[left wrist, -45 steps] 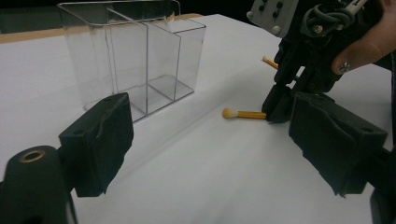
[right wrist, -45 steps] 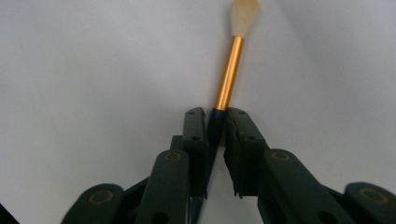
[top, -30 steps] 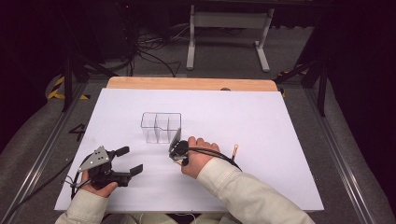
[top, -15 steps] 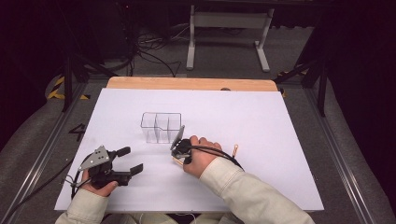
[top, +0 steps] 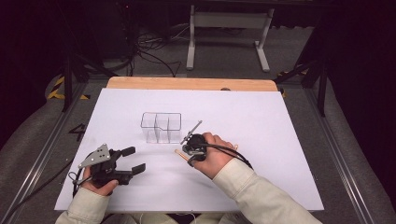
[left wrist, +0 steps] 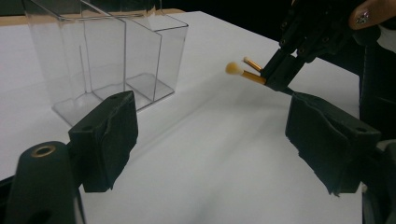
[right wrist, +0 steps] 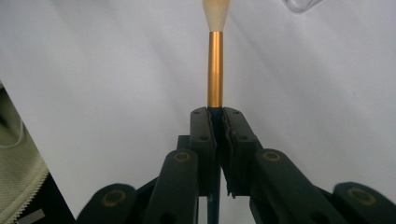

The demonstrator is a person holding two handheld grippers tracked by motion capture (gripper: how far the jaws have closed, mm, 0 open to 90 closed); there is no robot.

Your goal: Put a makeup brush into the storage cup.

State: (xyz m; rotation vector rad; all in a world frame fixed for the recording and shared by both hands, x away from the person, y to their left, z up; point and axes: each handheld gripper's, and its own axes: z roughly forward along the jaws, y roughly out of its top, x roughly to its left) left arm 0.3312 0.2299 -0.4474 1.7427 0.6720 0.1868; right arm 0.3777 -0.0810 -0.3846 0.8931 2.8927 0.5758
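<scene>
Your counter (top: 261,121) was a smooth white sheet, with a clear, hard-walled divided box (top: 161,127) standing on it. Just right of that box, your right claw (top: 186,150) had clamped a thin gold-ferruled brush (right wrist: 215,60) with a cream tip; your left claw (top: 131,160) stood wide and empty, its jaws just easing inward.

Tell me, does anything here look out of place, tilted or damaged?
Nothing stands out. The clear organizer stands upright on the white table, and the right claw holds the brush straight. The left claw is open.
</scene>
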